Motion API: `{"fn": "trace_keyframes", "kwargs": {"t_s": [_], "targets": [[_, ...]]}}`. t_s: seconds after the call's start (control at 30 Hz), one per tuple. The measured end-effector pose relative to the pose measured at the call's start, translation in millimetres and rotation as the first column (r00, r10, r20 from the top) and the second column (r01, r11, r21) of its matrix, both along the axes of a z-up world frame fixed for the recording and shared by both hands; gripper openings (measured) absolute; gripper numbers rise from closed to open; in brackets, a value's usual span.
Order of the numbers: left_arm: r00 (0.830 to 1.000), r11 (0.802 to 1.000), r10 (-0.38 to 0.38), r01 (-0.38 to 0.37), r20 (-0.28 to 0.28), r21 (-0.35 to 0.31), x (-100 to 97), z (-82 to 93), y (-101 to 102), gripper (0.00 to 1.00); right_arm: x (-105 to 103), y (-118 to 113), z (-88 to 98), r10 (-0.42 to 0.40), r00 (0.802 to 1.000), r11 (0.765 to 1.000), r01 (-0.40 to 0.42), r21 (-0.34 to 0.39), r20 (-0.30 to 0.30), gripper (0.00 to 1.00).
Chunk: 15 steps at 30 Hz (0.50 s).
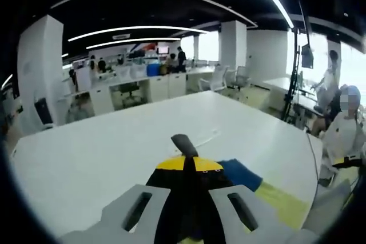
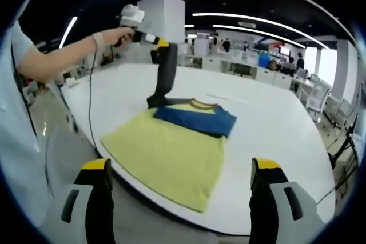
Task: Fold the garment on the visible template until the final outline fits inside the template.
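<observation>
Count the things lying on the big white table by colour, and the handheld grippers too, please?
Yellow: 1, the mat
Blue: 1, the folded shirt
Grippers: 2, the left gripper and the right gripper
Total: 4

In the left gripper view we see the garment (image 1: 243,175) partly hidden behind the left gripper (image 1: 191,171), whose closed jaws grip a black sleeve; the yellow template (image 1: 283,201) runs out of sight at the near edge. In the right gripper view, the left gripper (image 2: 162,43) covers its own jaw tips, and the template's (image 2: 166,158) far part lies under the garment (image 2: 197,119).
</observation>
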<state>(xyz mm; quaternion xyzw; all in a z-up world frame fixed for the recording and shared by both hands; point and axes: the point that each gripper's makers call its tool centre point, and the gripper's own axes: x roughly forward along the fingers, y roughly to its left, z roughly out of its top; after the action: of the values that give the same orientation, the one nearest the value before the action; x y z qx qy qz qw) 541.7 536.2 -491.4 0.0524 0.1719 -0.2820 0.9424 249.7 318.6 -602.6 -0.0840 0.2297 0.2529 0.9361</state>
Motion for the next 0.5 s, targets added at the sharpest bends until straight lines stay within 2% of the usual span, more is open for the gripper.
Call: {"fn": "trace_keyframes", "kwargs": {"t_s": [0.37,0.43,0.5], "targets": [[0.998,0.998,-0.058,0.059,-0.012,0.015,-5.6,-7.3,-33,0.0,-3,-5,-5.3,-0.013,1.0,1.0,0.014,0.012,-0.015,1.0],[0.998,0.998,-0.065,0.065,-0.018,0.014,-6.7,-11.0,-39,0.0,-3,-1,1.1,-0.012,1.0,0.998,0.012,0.065,-0.001,1.0],[0.997,0.997,-0.07,0.07,-0.024,0.011,-7.4,-15.1,-43,0.0,-3,0,2.4,-0.011,1.0,0.997,0.011,0.078,-0.001,1.0]]}}
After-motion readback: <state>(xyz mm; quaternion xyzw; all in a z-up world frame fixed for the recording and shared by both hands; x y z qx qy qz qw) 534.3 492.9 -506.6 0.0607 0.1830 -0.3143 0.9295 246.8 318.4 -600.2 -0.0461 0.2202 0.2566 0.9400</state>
